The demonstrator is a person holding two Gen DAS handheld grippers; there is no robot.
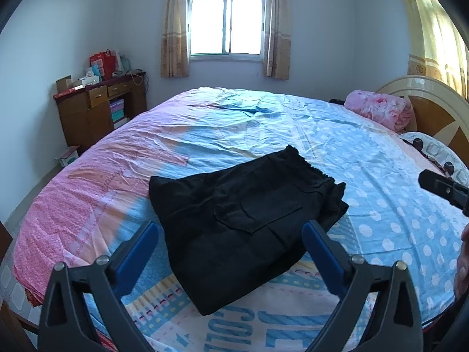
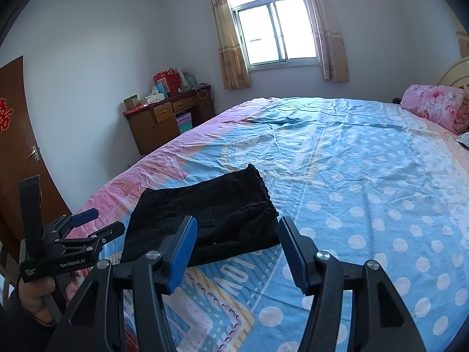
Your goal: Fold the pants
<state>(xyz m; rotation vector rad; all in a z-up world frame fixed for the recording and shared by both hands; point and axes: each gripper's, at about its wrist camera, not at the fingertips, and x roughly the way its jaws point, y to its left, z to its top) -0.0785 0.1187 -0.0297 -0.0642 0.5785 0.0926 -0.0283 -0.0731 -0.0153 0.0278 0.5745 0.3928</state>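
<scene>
Black pants (image 1: 237, 220) lie folded into a compact rectangle on the bed, elastic waistband toward the far right, a back pocket facing up. They also show in the right wrist view (image 2: 205, 220). My left gripper (image 1: 231, 231) is open and empty, held above the near part of the pants. It shows from the side in the right wrist view (image 2: 101, 224), left of the pants. My right gripper (image 2: 237, 228) is open and empty, near the pants' near right corner. Its body shows at the right edge of the left wrist view (image 1: 442, 190).
The bed (image 1: 351, 152) has a blue, pink and polka-dot sheet. A pink rolled blanket (image 1: 378, 110) and a pillow (image 1: 436, 152) lie by the headboard. A wooden desk (image 1: 99, 108) with boxes stands at the far left wall. A brown door (image 2: 17, 135) is at left.
</scene>
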